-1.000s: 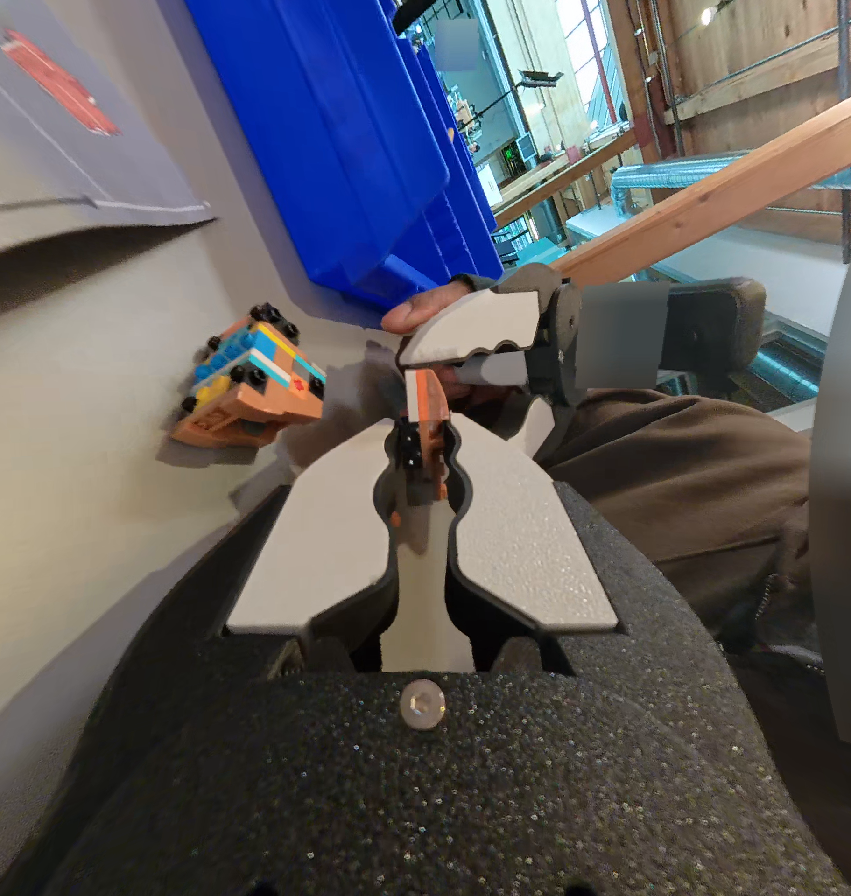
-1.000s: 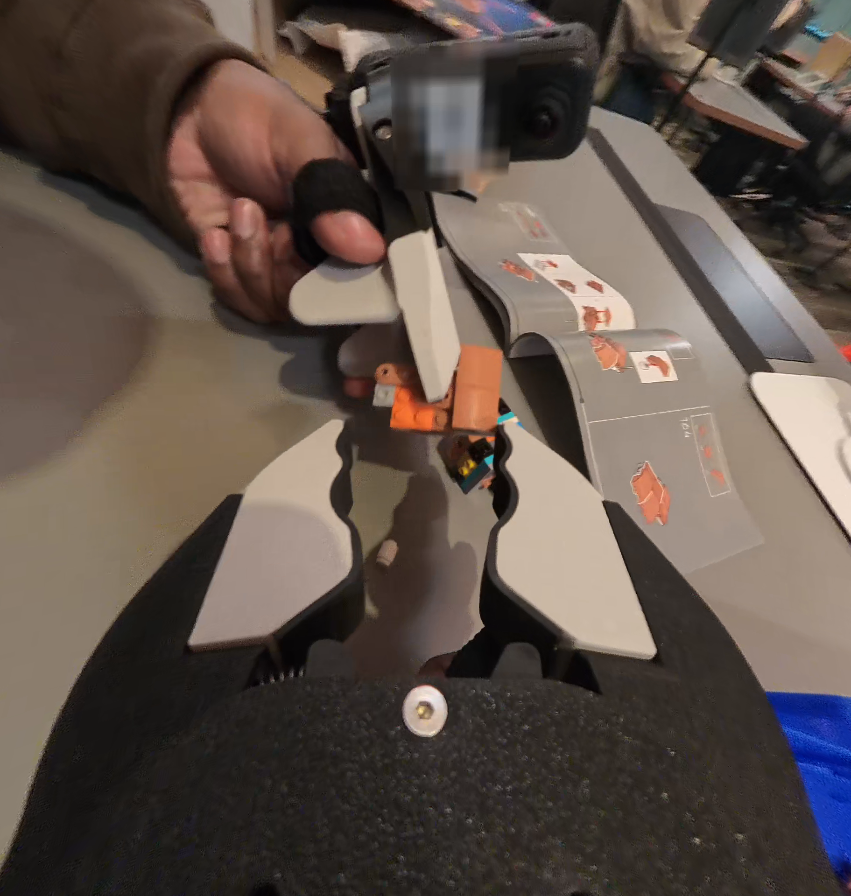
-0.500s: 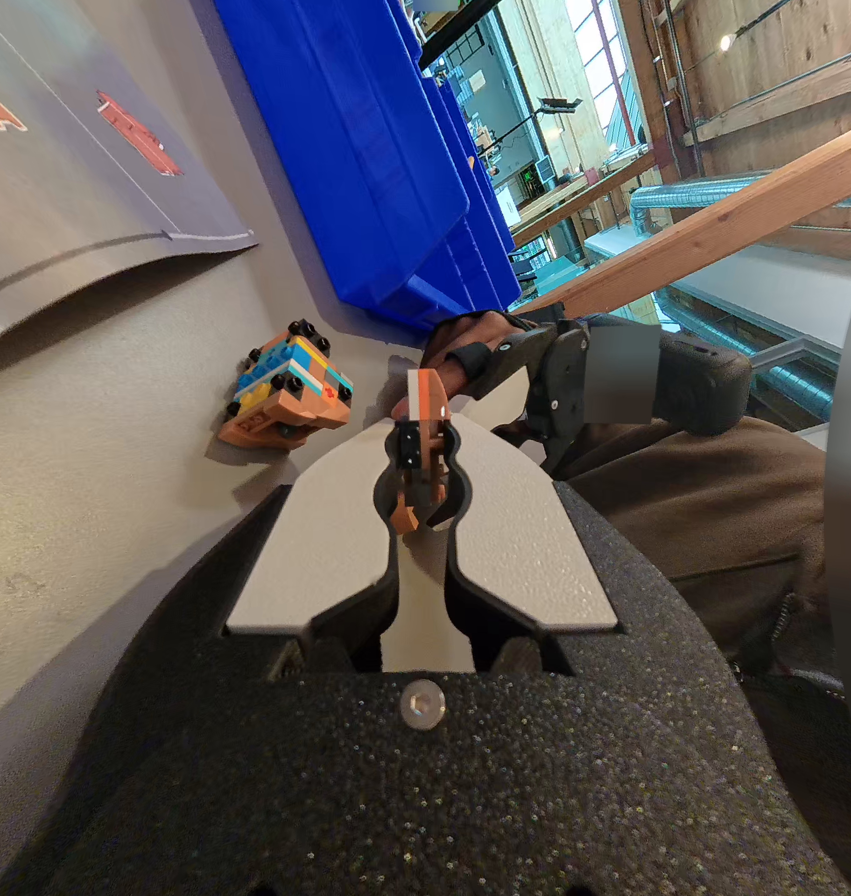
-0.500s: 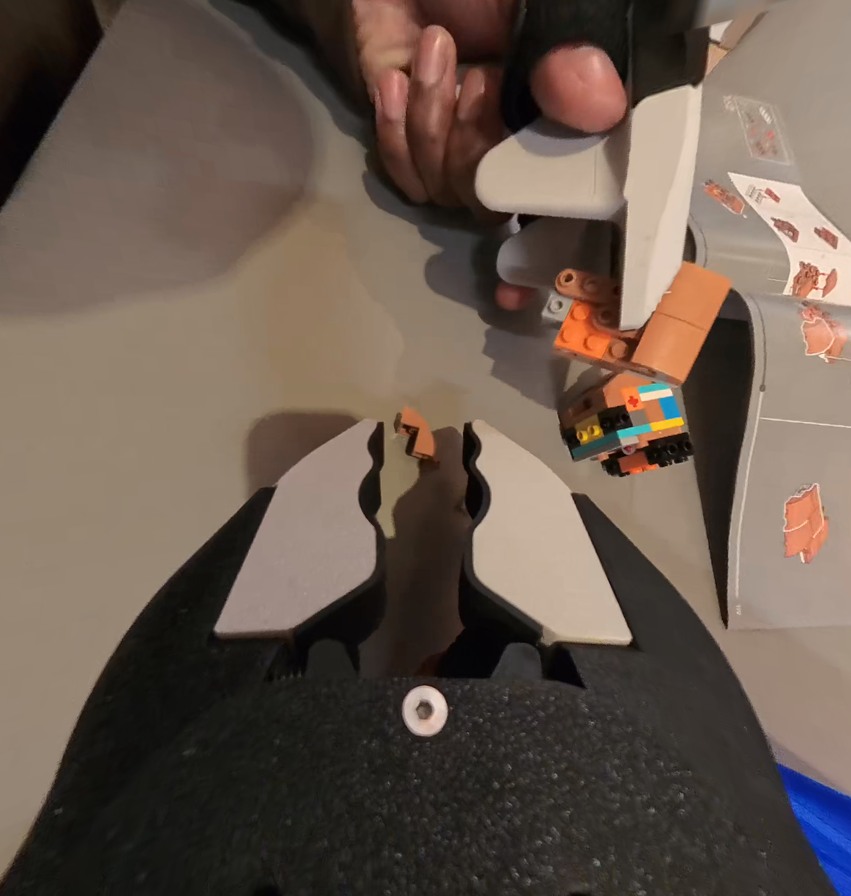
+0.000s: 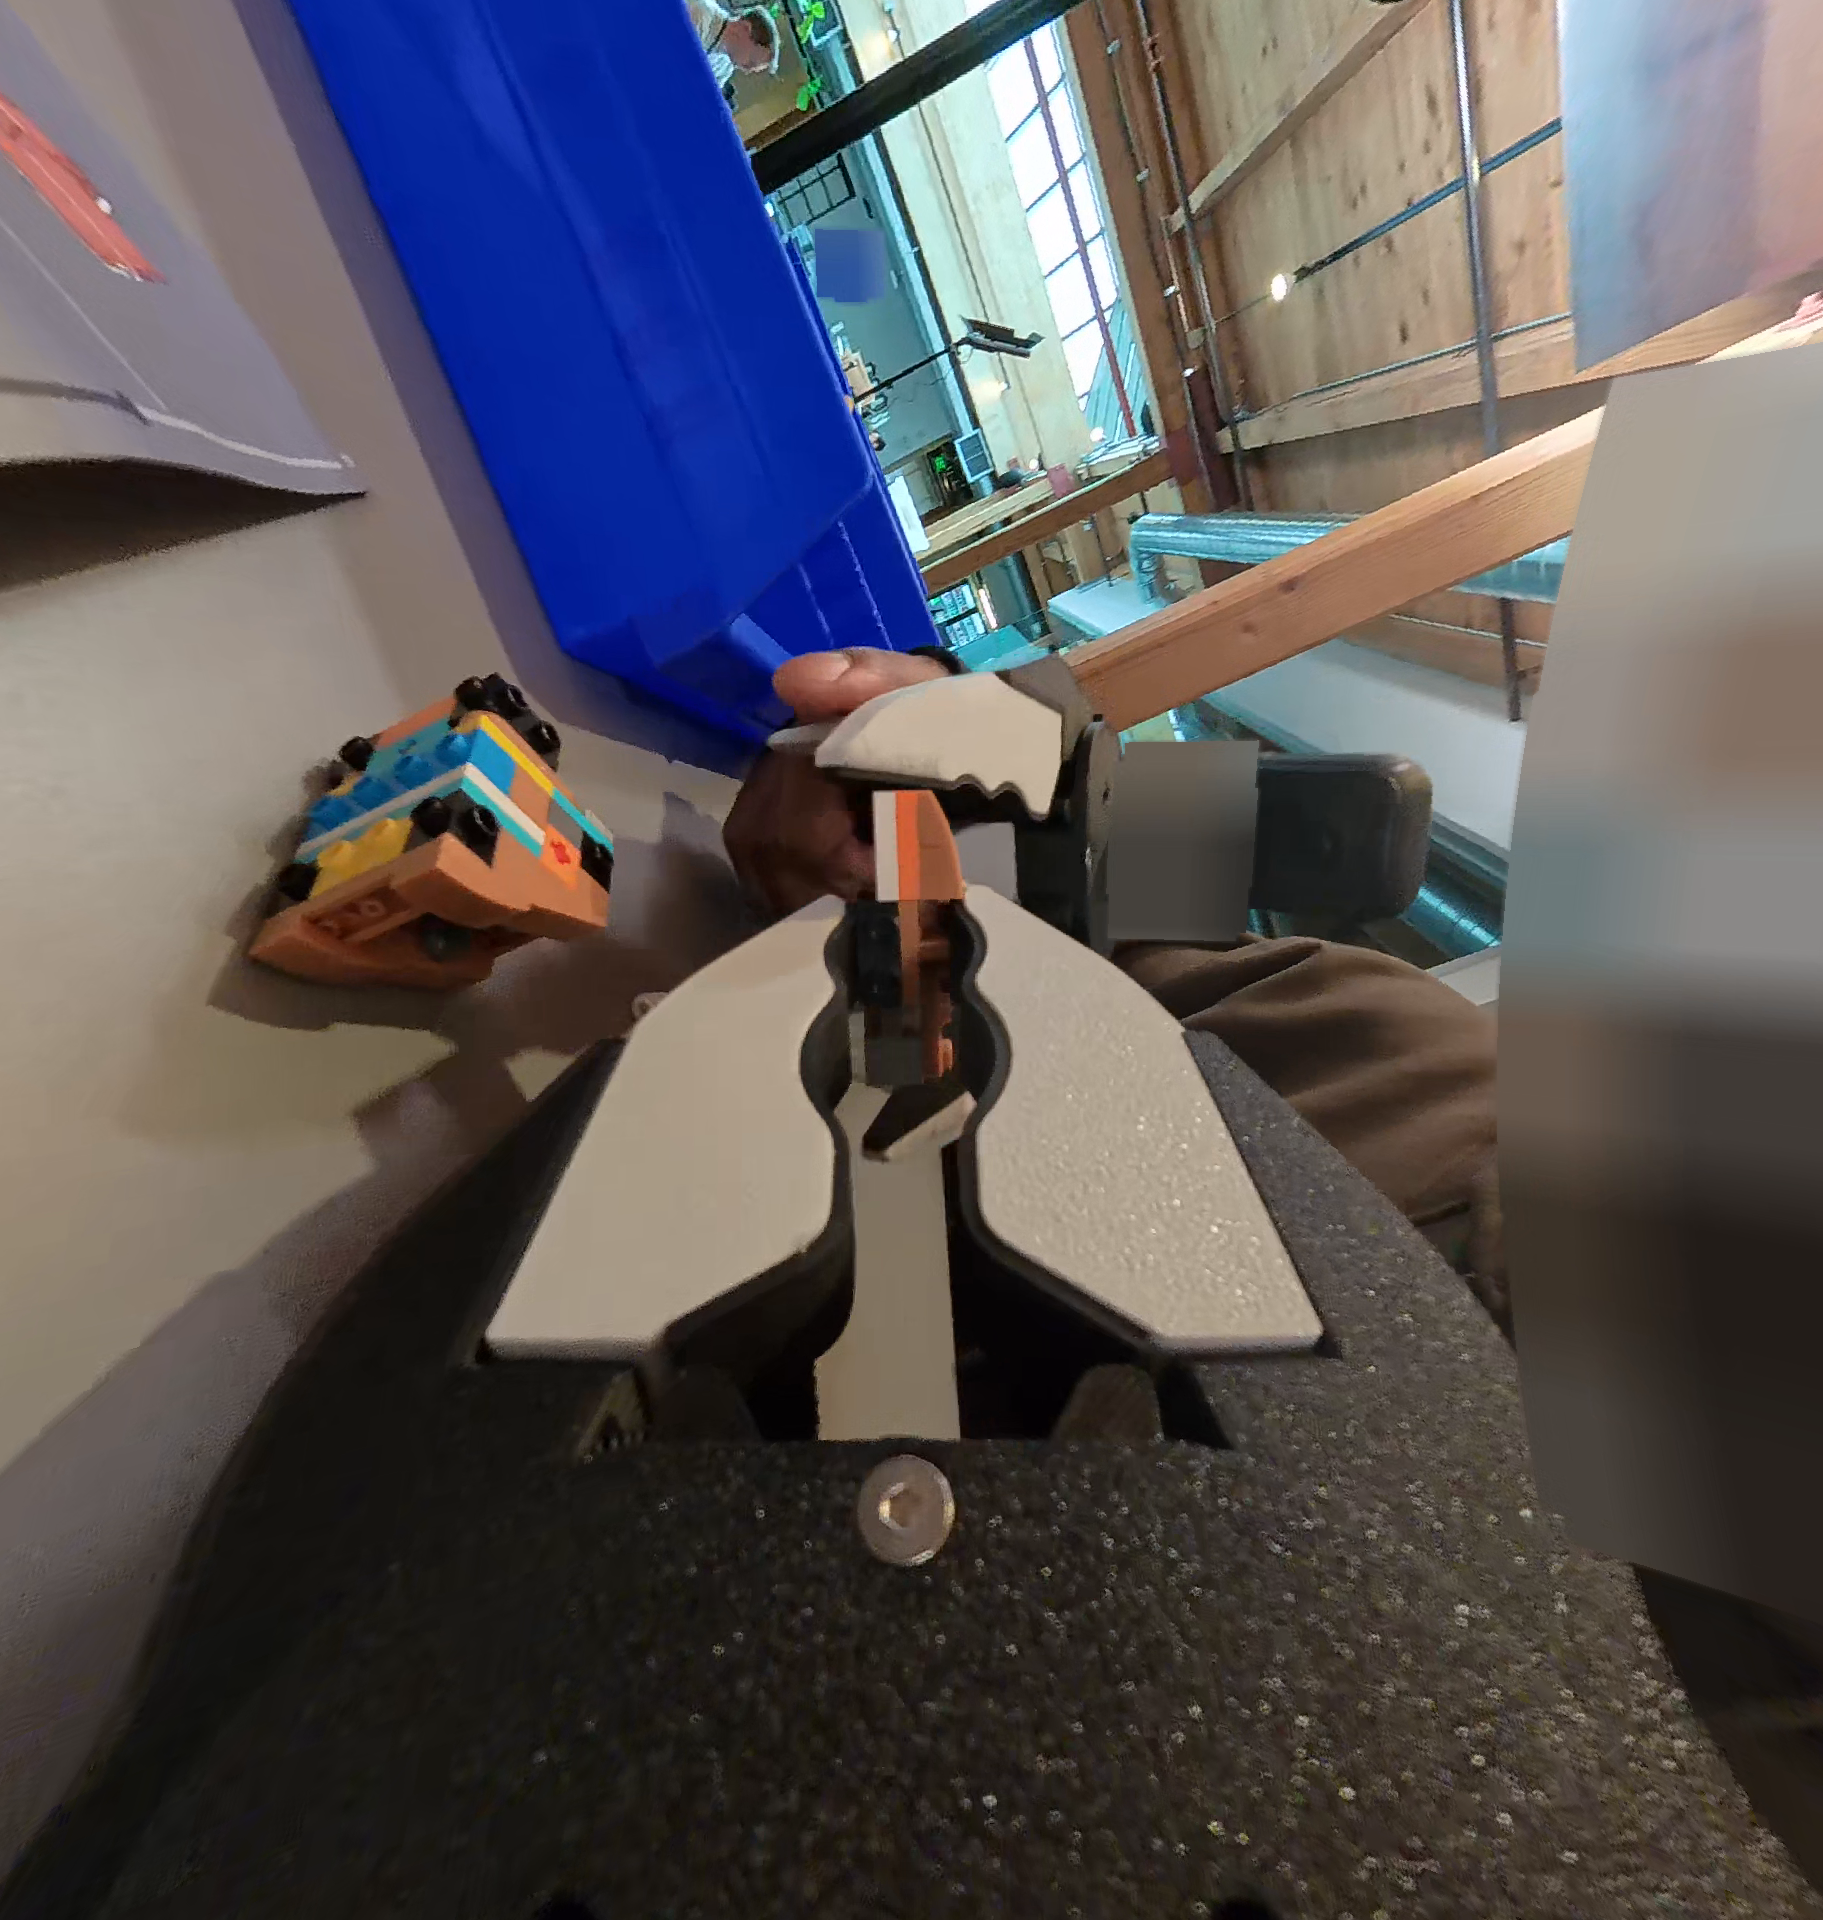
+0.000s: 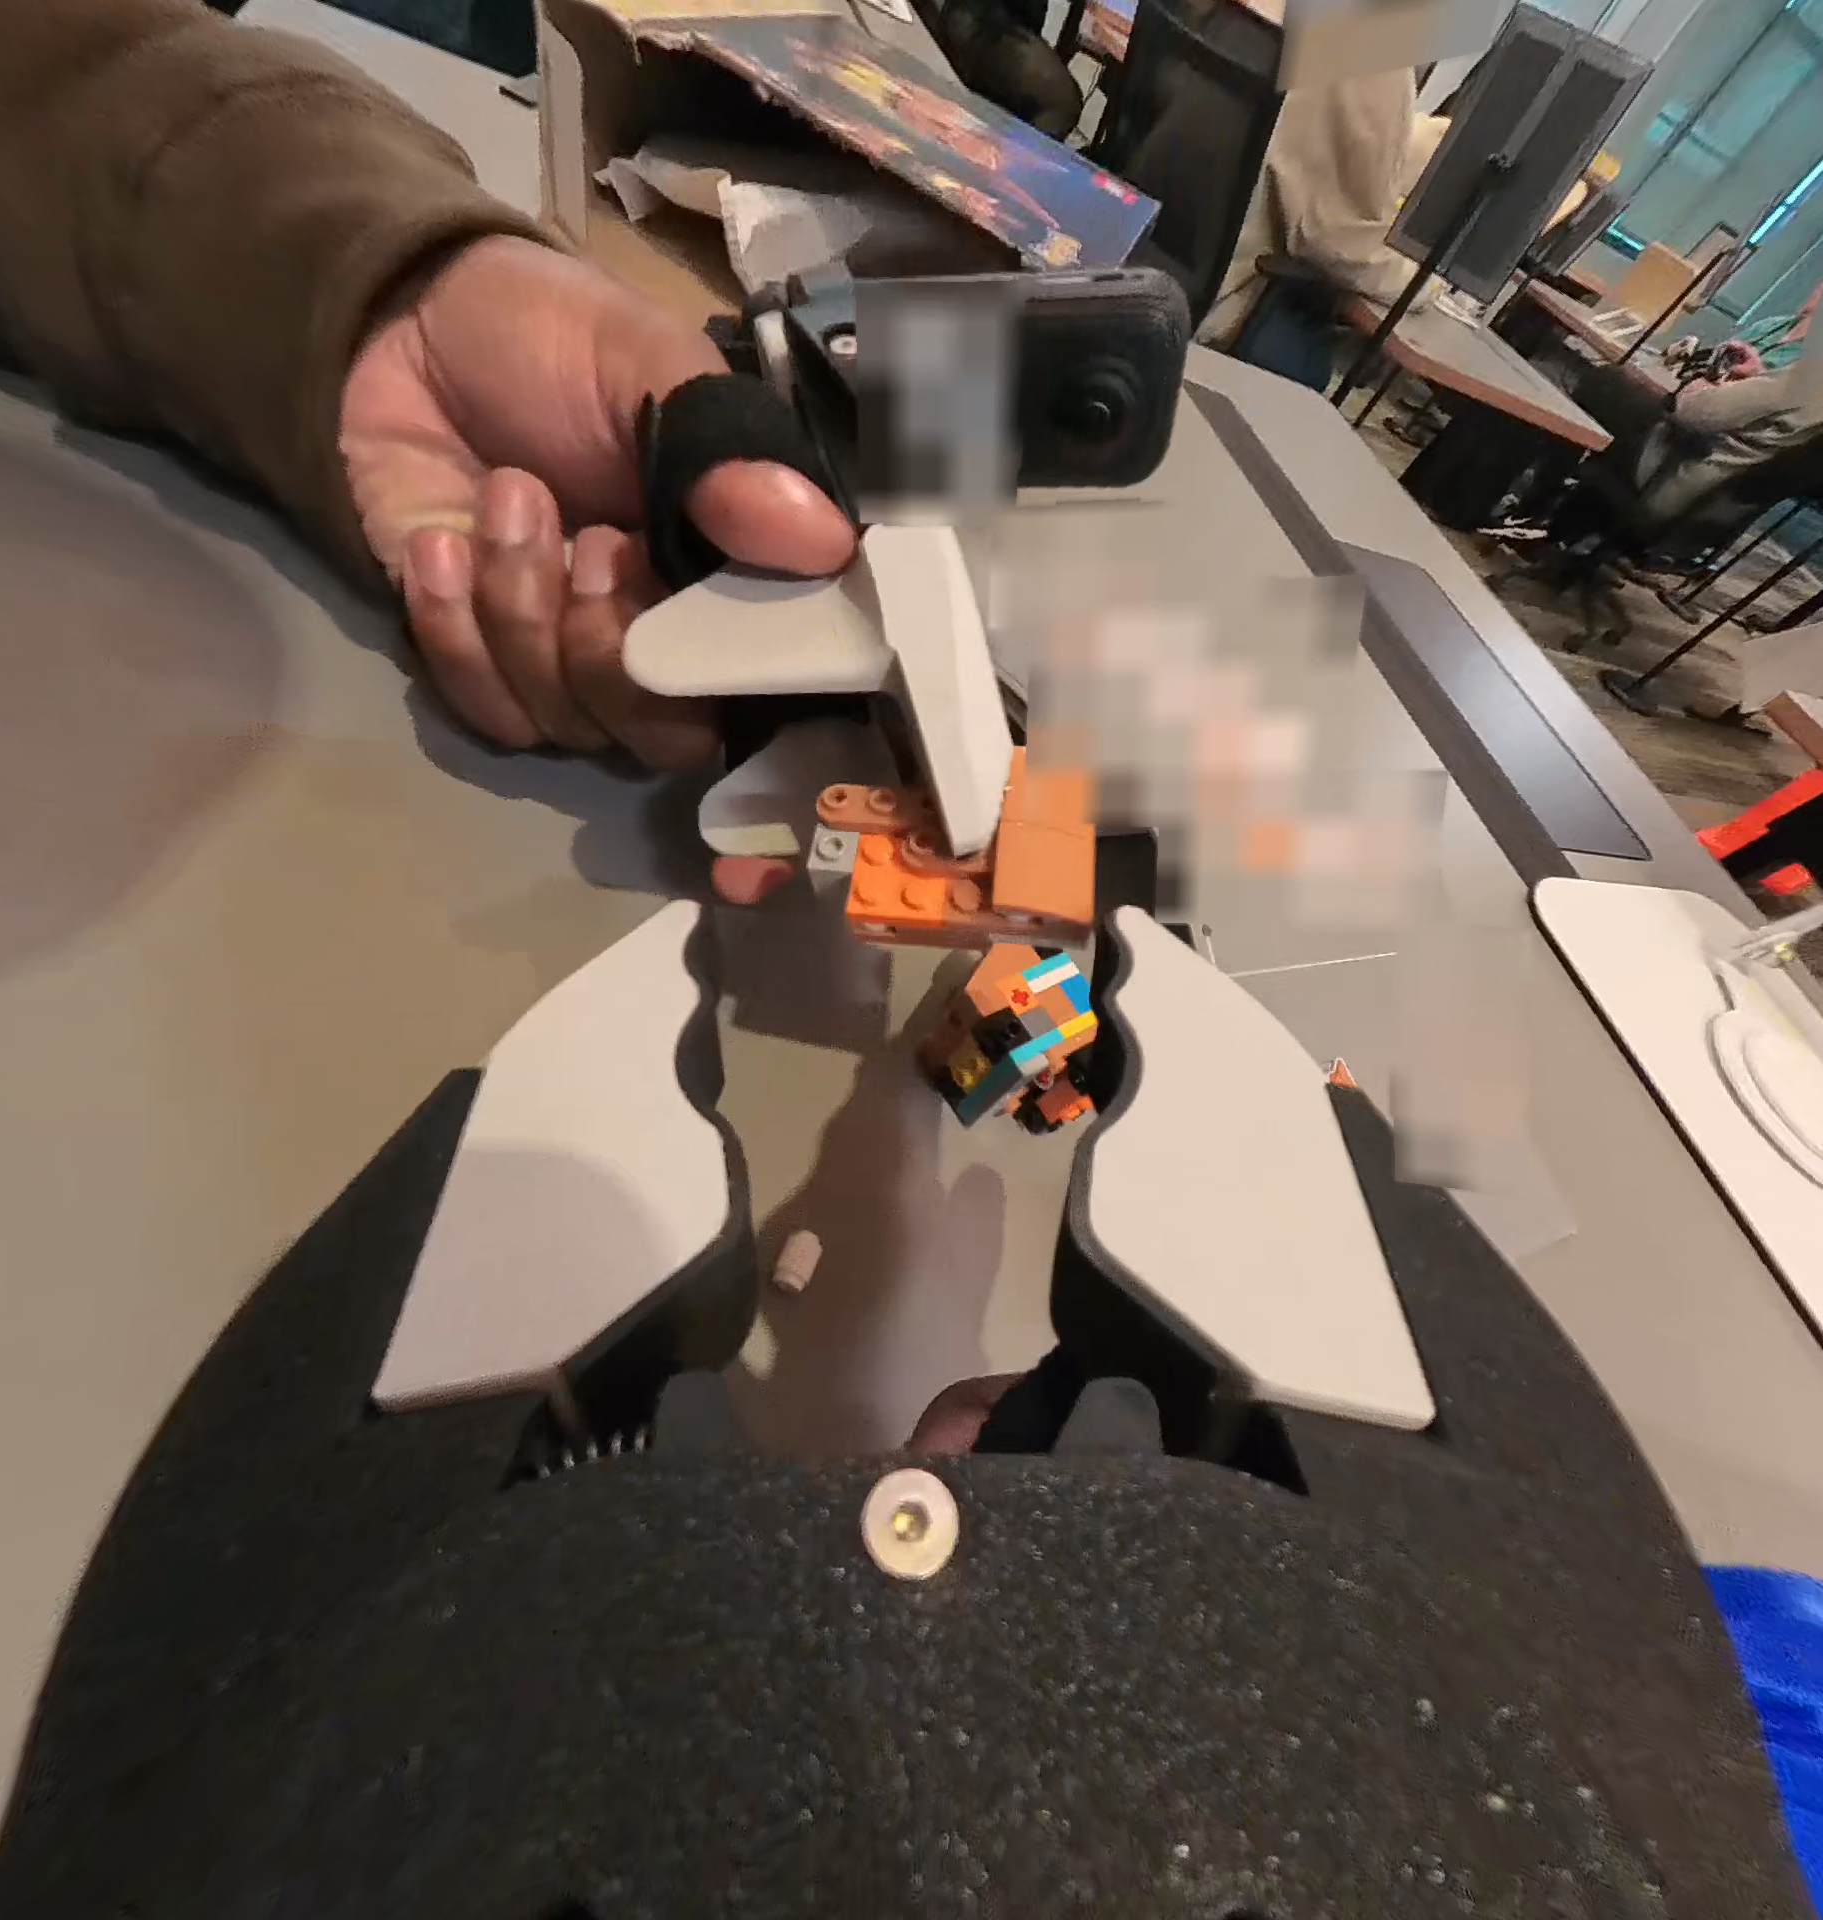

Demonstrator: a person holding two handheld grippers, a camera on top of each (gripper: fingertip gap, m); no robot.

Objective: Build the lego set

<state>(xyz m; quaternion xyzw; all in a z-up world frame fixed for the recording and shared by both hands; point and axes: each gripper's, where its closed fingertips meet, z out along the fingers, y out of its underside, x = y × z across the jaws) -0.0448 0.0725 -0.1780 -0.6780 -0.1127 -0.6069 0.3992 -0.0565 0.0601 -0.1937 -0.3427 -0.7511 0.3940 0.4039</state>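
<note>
My left gripper (image 5: pixel 902 925) is shut on an orange-and-brown lego sub-assembly (image 5: pixel 922 852) and holds it above the grey table. In the right wrist view the same sub-assembly (image 6: pixel 938 883) shows its studded orange plates under the left gripper (image 6: pixel 865 831). My right gripper (image 6: pixel 902 935) is open and empty, just in front of the sub-assembly. One of its fingers (image 5: pixel 938 743) reaches over the sub-assembly's top. A multicoloured lego build (image 5: pixel 429 842) lies on the table, and it also shows between my right fingers (image 6: pixel 1021 1039).
A small tan peg (image 6: pixel 795 1262) lies on the table under my right gripper. The instruction sheet (image 5: pixel 107 343) lies beside a blue bin (image 5: pixel 616 343). A white pad (image 6: pixel 1665 1039) is at the right and a cardboard box (image 6: pixel 782 125) at the back. The tips of both grippers are at nearly the same place. The small tan peg (image 6: pixel 795 1262) sits 7 centimetres or so from the ends of my right fingers.
My right gripper has risen from a small brown piece on the table, opened wider and come back to the held sub-assembly. The left gripper keeps its grip.
</note>
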